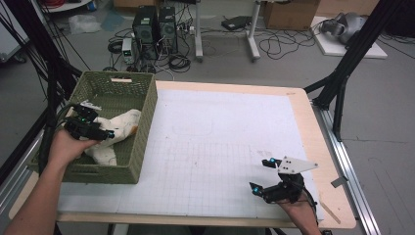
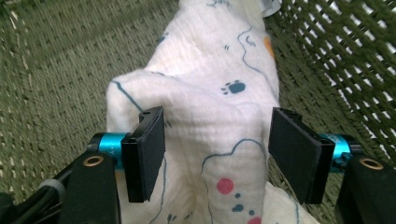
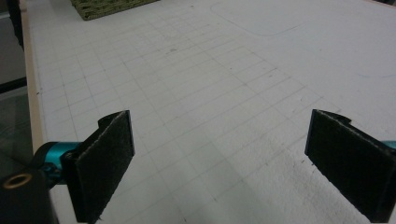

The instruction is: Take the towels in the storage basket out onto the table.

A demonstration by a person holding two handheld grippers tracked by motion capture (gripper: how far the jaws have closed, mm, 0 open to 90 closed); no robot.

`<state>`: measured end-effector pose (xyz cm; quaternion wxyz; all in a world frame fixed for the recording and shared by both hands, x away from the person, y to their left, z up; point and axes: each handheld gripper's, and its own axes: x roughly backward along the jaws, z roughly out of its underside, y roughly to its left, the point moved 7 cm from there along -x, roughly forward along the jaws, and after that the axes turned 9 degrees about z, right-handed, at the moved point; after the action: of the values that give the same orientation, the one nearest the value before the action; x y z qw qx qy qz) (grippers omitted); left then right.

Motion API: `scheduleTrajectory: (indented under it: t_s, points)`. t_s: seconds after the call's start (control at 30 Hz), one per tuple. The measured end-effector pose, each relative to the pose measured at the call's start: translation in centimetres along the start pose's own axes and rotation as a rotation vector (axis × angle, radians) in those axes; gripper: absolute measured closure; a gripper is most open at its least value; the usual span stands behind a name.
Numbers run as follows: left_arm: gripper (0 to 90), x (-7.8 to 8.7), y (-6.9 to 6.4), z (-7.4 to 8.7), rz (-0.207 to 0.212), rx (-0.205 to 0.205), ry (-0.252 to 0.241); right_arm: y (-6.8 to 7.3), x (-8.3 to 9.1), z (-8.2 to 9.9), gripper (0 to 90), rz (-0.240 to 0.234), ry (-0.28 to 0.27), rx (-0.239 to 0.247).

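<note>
Cloth (image 2: pixel 219 116), white with paw prints and red dots, bunched in the green woven basket (image 1: pixel 147 122) at the desk's (image 1: pixel 303 105) left edge. Straddled by the left claw (image 2: pixel 217 154), released, pads either side of a raised fold and seemingly not yet pressing. Long axis of the cloth running straight ahead from the claw, up toward the far basket wall. Probably only a squeeze needed. Far to the right, right claw (image 1: pixel 262 176) spread wide over bare desk, well apart from the cloth.
</note>
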<state>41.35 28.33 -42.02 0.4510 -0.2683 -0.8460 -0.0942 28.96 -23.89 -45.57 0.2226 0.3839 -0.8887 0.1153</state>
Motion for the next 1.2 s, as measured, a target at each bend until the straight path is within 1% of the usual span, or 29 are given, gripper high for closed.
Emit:
scheduleTrajectory:
  t_s: [0.07, 0.13, 0.17, 0.23, 0.33, 0.43, 0.5, 0.6, 0.73, 0.83, 0.9, 0.97, 1.03, 1.2]
  points:
    - [39.5, -0.2, 0.0, 0.1, 0.003, 0.001, 0.014, 0.1, 0.0, 0.0, 7.3, -0.002, 0.002, -0.005]
    - [42.0, -0.4, 0.0, 0.2, 0.004, -0.001, 0.028, 0.1, 0.0, 0.0, 7.3, -0.002, 0.000, 0.002]
    - [43.3, -0.5, 0.0, 0.2, 0.001, -0.002, 0.037, 0.1, 0.0, 0.0, 7.3, -0.002, 0.006, -0.004]
    - [44.9, -0.8, -0.1, 0.4, -0.002, -0.012, 0.057, 0.1, 0.0, 0.0, 7.3, -0.003, 0.003, 0.002]
    - [51.1, -1.1, -0.2, 0.6, -0.004, -0.023, 0.083, 0.1, 0.0, 0.0, 7.3, -0.003, 0.004, 0.003]
    - [59.0, -1.3, -0.1, 0.8, -0.006, -0.024, 0.107, 0.1, -0.1, 0.0, 7.3, -0.002, 0.003, 0.004]
    - [64.7, -1.4, -0.1, 0.9, -0.010, -0.019, 0.116, 0.1, 0.0, 0.0, 7.3, -0.004, 0.003, 0.002]
    - [72.8, -1.5, 0.0, 1.0, -0.010, -0.025, 0.131, 0.1, 0.0, 0.0, 7.3, -0.004, 0.003, 0.000]
    - [81.1, -1.4, -0.1, 0.9, -0.008, -0.028, 0.128, 0.1, 0.0, -0.1, 7.3, -0.007, 0.002, -0.003]
    - [84.2, -1.2, -0.1, 0.8, -0.003, -0.022, 0.110, 0.1, 0.0, -0.1, 7.3, -0.005, 0.000, -0.002]
    - [84.7, -0.9, 0.0, 0.8, -0.002, -0.029, 0.110, 0.0, 0.0, -0.1, 7.3, -0.001, -0.004, 0.001]
    - [85.2, -0.7, 0.0, 0.7, -0.013, -0.033, 0.096, 0.1, 0.0, -0.1, 7.3, -0.003, -0.001, -0.005]
    - [85.5, -0.4, 0.0, 0.6, -0.008, -0.040, 0.087, 0.1, -0.1, -0.1, 7.3, -0.007, 0.000, -0.005]
    - [85.6, 0.4, -0.2, 0.1, -0.016, -0.040, 0.063, 0.2, -0.1, -0.1, 7.3, -0.010, 0.001, -0.003]
